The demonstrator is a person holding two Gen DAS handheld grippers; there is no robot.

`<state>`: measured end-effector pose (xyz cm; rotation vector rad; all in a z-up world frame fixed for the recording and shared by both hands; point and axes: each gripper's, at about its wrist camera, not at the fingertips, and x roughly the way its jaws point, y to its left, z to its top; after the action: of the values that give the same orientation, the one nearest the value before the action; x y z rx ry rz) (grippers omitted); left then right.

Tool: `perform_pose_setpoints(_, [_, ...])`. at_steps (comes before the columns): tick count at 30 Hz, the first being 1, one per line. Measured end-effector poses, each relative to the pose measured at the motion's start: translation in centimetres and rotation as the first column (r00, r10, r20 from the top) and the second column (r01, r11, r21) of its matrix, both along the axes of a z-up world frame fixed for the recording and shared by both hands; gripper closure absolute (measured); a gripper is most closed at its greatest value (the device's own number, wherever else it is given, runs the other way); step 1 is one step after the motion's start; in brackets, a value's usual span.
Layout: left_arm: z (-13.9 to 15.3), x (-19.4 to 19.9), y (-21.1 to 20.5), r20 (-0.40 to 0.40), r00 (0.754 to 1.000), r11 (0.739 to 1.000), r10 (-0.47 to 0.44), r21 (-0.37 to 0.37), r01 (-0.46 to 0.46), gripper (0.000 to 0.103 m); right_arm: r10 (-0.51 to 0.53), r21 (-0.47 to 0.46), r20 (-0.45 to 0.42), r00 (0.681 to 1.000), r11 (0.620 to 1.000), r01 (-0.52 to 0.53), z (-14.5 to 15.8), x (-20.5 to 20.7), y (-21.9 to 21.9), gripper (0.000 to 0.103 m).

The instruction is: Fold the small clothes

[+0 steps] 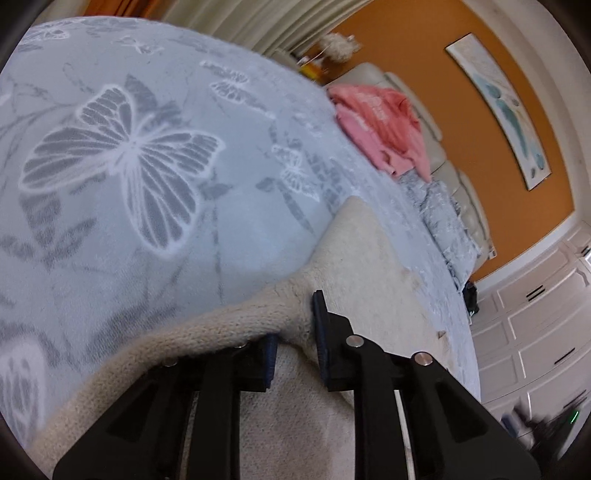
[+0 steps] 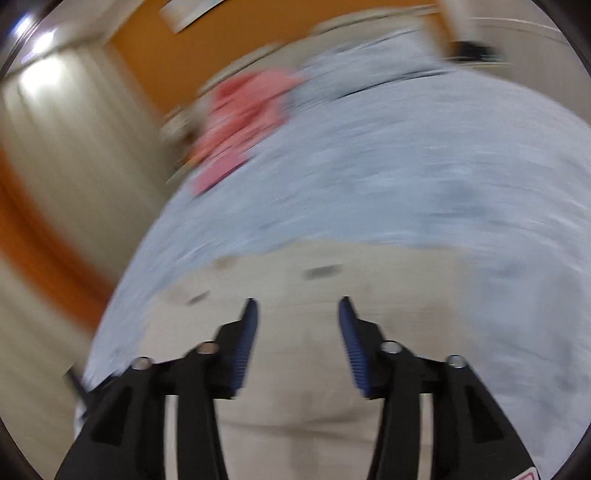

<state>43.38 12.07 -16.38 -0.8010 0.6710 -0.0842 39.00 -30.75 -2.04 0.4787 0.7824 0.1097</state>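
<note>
On the bed, right under both my claws, lies the cream knit garment [image 1: 369, 258], spread over the pale blue butterfly blanket [image 1: 129, 155]. My left gripper [image 1: 295, 332] is clenched on a bunched fold of its thick knit edge: fabric is pinched between the two blue pads, and the ribbed hem drapes over the left finger [image 1: 269, 354]. From the pinch the cloth rises to a loose peak ahead of the claw, then flattens toward the right side of the left wrist view. A couple of small dark marks show on it there.

My right gripper [image 2: 297, 321] is released, jaws well apart, nothing between the blue pads [image 2: 245, 343]. It hangs above a flat stretch of the same cream garment [image 2: 295, 387]. That view is heavily motion-blurred; small dark spots on the cloth, can't tell what.

Further out on the blanket, near the far edge, a crumpled pink garment [image 1: 380, 122] sits well apart from the cream one, beside a whitish padded headboard [image 1: 436, 147]. Behind: orange wall [image 1: 424, 66] with a long framed picture [image 1: 506, 110], pale curtains [image 1: 266, 22], white panelled cabinets [image 1: 535, 332].
</note>
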Motion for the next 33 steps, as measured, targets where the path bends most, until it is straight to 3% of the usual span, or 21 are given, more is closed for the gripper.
perform_pose_setpoints(3, [-0.4, -0.4, 0.5, 0.047, 0.999, 0.999, -0.005, -0.048, 0.007, 0.085, 0.203, 0.017, -0.032, 0.979, 0.979, -0.203, -0.6, 5.5, 7.2, 0.049])
perform_pose_setpoints(5, [-0.7, -0.8, 0.8, 0.085, 0.996, 0.997, -0.013, -0.079, 0.02, 0.085, 0.282, -0.024, -0.075, 0.956, 0.958, -0.285, -2.1, 9.7, 12.5, 0.049])
perform_pose_setpoints(10, [-1.0, -1.1, 1.0, 0.139, 0.99, 0.995, -0.02, -0.098, 0.034, 0.085, 0.334, -0.107, -0.161, 0.929, 0.929, -0.353, -5.6, 18.6, 21.5, 0.049])
perform_pose_setpoints(12, [-1.1, -1.2, 1.0, 0.154, 0.988, 0.995, -0.024, -0.095, 0.039, 0.085, 0.333, -0.15, -0.178, 0.926, 0.921, -0.359, -6.7, 20.5, 23.3, 0.034])
perform_pose_setpoints(13, [-1.1, -1.2, 0.9, 0.16, 0.987, 0.994, -0.026, -0.097, 0.042, 0.085, 0.324, -0.17, -0.21, 0.923, 0.917, -0.361, -7.8, 21.5, 24.6, 0.032])
perform_pose_setpoints(14, [-1.2, -1.2, 0.9, 0.169, 0.985, 0.994, -0.028, -0.102, 0.046, 0.085, 0.322, -0.179, -0.235, 0.917, 0.913, -0.367, -8.5, 22.4, 25.4, 0.036])
perform_pose_setpoints(15, [-1.2, -1.3, 1.0, 0.174, 0.984, 0.993, -0.029, -0.104, 0.047, 0.085, 0.332, -0.183, -0.245, 0.911, 0.907, -0.379, -9.1, 22.6, 25.8, 0.067])
perform_pose_setpoints(16, [-1.3, -1.4, 1.0, 0.181, 0.983, 0.993, -0.029, -0.107, 0.049, 0.085, 0.35, -0.201, -0.221, 0.91, 0.897, -0.394, -9.0, 22.8, 26.3, 0.081])
perform_pose_setpoints(17, [-1.2, -1.4, 1.0, 0.184, 0.982, 0.993, -0.03, -0.107, 0.05, 0.084, 0.352, -0.196, -0.199, 0.915, 0.9, -0.389, -8.5, 23.0, 26.4, 0.089])
perform_pose_setpoints(20, [-1.2, -1.4, 0.8, 0.183, 0.982, 0.994, -0.032, -0.095, 0.05, 0.084, 0.329, -0.152, -0.093, 0.94, 0.928, -0.34, -6.2, 23.7, 25.8, 0.091])
perform_pose_setpoints(21, [-1.2, -1.3, 0.7, 0.183, 0.982, 0.994, -0.037, -0.091, 0.054, 0.083, 0.315, -0.195, -0.114, 0.942, 0.923, -0.332, -6.8, 24.4, 25.9, 0.092])
perform_pose_setpoints(23, [-1.2, -1.3, 0.7, 0.178, 0.983, 0.995, -0.039, -0.087, 0.055, 0.083, 0.31, -0.253, -0.237, 0.921, 0.895, -0.366, -9.2, 25.3, 26.2, 0.092])
perform_pose_setpoints(24, [-1.2, -1.2, 0.7, 0.176, 0.984, 0.995, -0.039, -0.086, 0.055, 0.083, 0.317, -0.25, -0.25, 0.915, 0.892, -0.377, -9.8, 25.3, 26.2, 0.092])
perform_pose_setpoints(26, [-1.2, -1.0, 0.7, 0.174, 0.984, 0.995, -0.041, -0.085, 0.056, 0.083, 0.272, -0.233, -0.186, 0.944, 0.921, -0.311, -7.7, 23.9, 24.8, 0.082])
perform_pose_setpoints(30, [-1.0, -0.6, 0.6, 0.161, 0.986, 0.996, -0.042, -0.076, 0.054, 0.083, 0.263, -0.128, -0.027, 0.964, 0.956, -0.265, -2.4, 16.9, 18.7, 0.079])
perform_pose_setpoints(33, [-0.4, -0.4, 0.5, 0.124, 0.991, 0.996, -0.043, -0.075, 0.052, 0.082, 0.18, -0.12, -0.008, 0.984, 0.976, -0.18, -0.5, 10.4, 10.1, 0.077])
